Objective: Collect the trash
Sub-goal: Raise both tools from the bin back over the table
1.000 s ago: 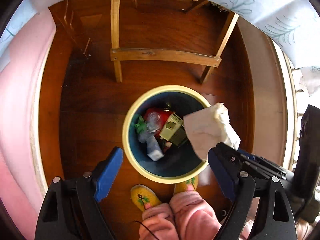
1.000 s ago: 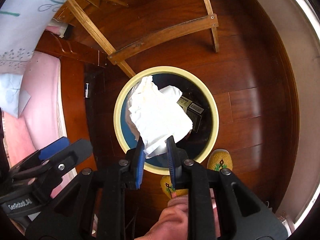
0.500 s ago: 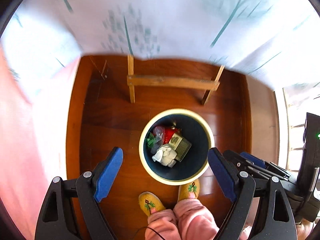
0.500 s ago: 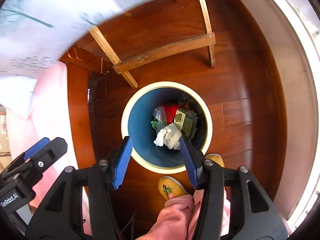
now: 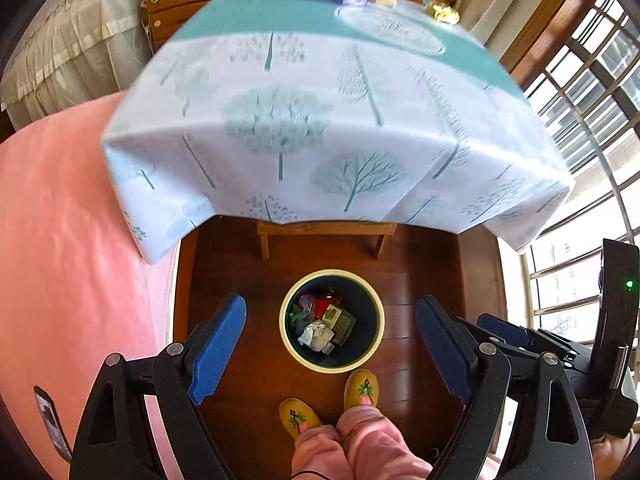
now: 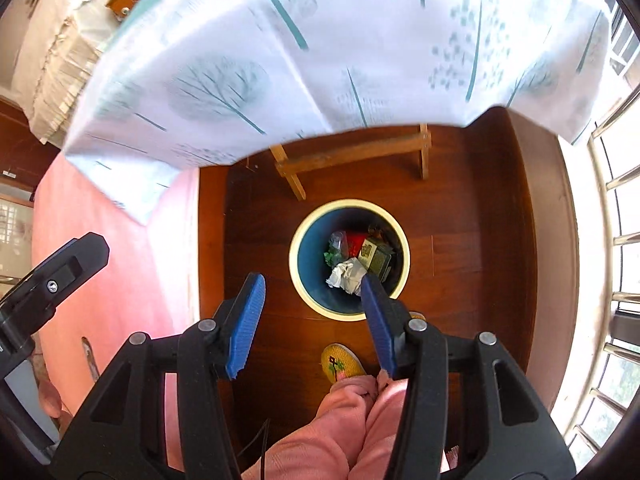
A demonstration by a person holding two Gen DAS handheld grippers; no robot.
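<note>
Currently: crumpled white tissue [image 5: 316,334] lies in blue bin w/ cream rim [image 5: 285,332], atop other trash, on wood floor. Left gripper [image 5: 330,354] wide apart, empty. Right gripper [image 6: 312,322] jaws have just been opening, now part-spread, nothing between.

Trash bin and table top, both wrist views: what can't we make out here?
- Trash bin: lower contents, buried under the crumpled tissue and carton.
- Bin in the right wrist view: near side covered by a right gripper finger.
- Table-top items, left wrist view: small, blurred.
- Table legs: mostly under the tablecloth.
</note>
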